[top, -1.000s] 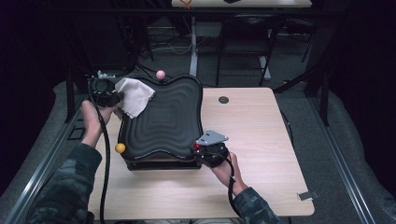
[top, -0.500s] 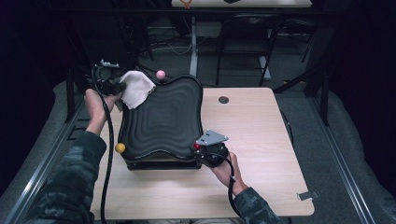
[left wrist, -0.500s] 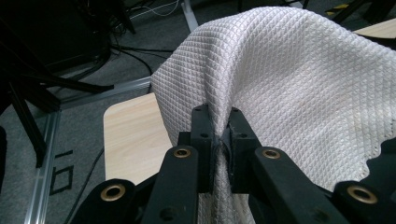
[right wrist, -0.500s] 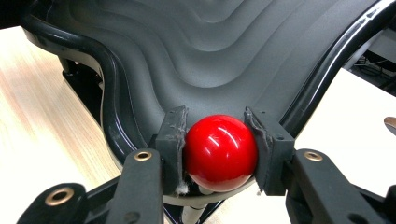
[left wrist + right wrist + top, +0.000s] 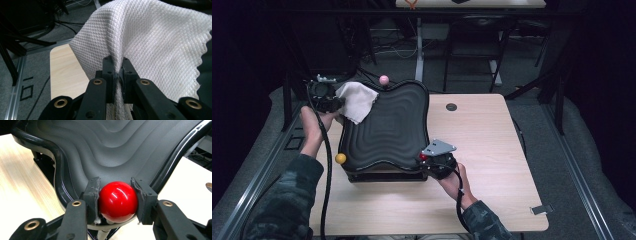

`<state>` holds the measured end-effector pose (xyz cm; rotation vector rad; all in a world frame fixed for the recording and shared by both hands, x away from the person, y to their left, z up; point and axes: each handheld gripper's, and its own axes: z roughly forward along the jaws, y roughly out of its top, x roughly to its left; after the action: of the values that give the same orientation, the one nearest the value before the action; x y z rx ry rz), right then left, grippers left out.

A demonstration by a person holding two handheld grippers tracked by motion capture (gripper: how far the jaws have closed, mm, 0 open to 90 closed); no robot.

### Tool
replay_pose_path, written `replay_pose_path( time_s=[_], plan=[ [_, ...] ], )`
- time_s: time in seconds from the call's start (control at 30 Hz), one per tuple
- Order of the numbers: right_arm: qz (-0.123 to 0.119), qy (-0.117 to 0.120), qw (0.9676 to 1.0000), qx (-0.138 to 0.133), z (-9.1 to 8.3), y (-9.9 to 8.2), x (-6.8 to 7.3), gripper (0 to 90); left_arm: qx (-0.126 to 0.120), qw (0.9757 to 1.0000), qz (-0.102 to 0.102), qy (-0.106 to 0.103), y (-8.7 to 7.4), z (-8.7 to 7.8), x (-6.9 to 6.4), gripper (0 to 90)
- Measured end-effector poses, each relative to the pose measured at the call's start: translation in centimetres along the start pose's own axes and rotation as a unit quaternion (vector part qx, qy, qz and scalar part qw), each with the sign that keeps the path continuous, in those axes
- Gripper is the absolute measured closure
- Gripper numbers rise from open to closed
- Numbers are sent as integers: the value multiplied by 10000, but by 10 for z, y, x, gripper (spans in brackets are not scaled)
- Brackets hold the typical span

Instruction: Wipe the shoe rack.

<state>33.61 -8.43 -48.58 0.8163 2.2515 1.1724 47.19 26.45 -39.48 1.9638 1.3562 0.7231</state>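
Note:
A black wavy tray point(image 5: 387, 130) with rippled ridges stands on the wooden table point(image 5: 492, 145). Coloured balls sit at its corners: pink point(image 5: 384, 80) at the back, yellow point(image 5: 341, 158) at the front left, red point(image 5: 423, 156) at the front right. My right gripper point(image 5: 426, 160) is shut on the red ball point(image 5: 118, 201), its pads point(image 5: 92, 192) pressing both sides at the tray's rim point(image 5: 172, 157). At the tray's back left corner my left gripper point(image 5: 337, 104) is shut on a white waffle-weave cloth point(image 5: 358, 100), which drapes over the tray's edge. The cloth point(image 5: 150, 40) bunches between the left gripper point(image 5: 117, 65).
A small dark disc point(image 5: 451, 106) is set in the table right of the tray. The table's left edge point(image 5: 51, 72) drops to grey floor with metal rails point(image 5: 257, 170). A piece of tape point(image 5: 539, 210) lies near the front right corner. Bare tabletop lies right of the tray.
My left gripper has carried the cloth away from me along the tray's left side to its back left corner. The right gripper has kept still on the red ball.

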Motion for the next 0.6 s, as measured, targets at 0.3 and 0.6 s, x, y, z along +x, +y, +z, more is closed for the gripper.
replay_pose_path(
  time_s=[0.3,0.6],
  plan=[
    [0,8,10000,-9,0,0,0,598,109,9998,100,-150,-30,-10,-5,841],
    [9,20,10000,44,-1,0,-1,598,247,9991,100,-345,-75,-17,-7,841]
  ],
)
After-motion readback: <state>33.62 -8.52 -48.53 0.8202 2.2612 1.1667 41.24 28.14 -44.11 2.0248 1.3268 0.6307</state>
